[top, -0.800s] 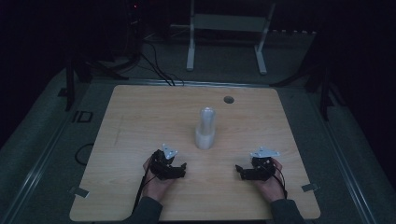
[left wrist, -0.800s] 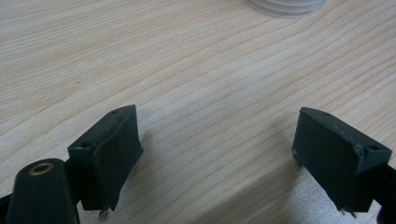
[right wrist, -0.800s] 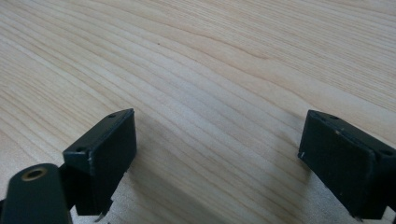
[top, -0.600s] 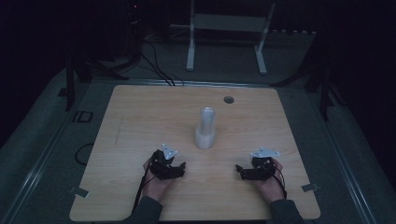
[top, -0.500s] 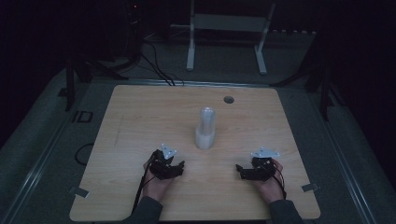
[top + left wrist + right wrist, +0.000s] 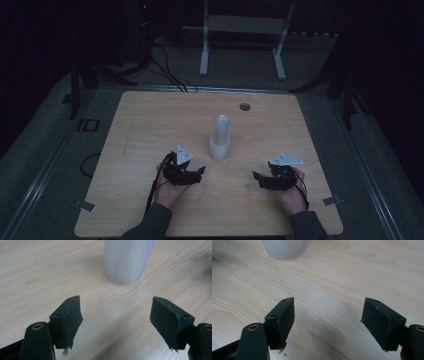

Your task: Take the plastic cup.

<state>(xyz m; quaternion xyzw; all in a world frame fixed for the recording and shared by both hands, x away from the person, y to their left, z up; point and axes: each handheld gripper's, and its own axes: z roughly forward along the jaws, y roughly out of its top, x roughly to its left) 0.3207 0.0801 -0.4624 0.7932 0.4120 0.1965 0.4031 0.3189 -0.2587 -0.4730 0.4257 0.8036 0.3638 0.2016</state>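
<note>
Thing: a pale ribbed bottle (image 6: 220, 137) standing upright, middle of the surface (image 6: 150, 125).
Left tool (image 6: 196, 172): wide open, empty.
Right tool (image 6: 259, 179): wide open, empty.
Feel: probably light, tippy, smooth — grab the wide base.

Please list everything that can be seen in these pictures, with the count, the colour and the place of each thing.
table: one, light wood, centre of the high view.
cylinder: one, pale translucent, upright mid-table, between and ahead of both grippers.
hole: one, dark, near the table's far edge.
stand: one, white, on the floor behind the table.
cables: several, black, floor at far left.
left gripper: one, black, jaws open, near left.
right gripper: one, black, jaws open, near right.
</note>
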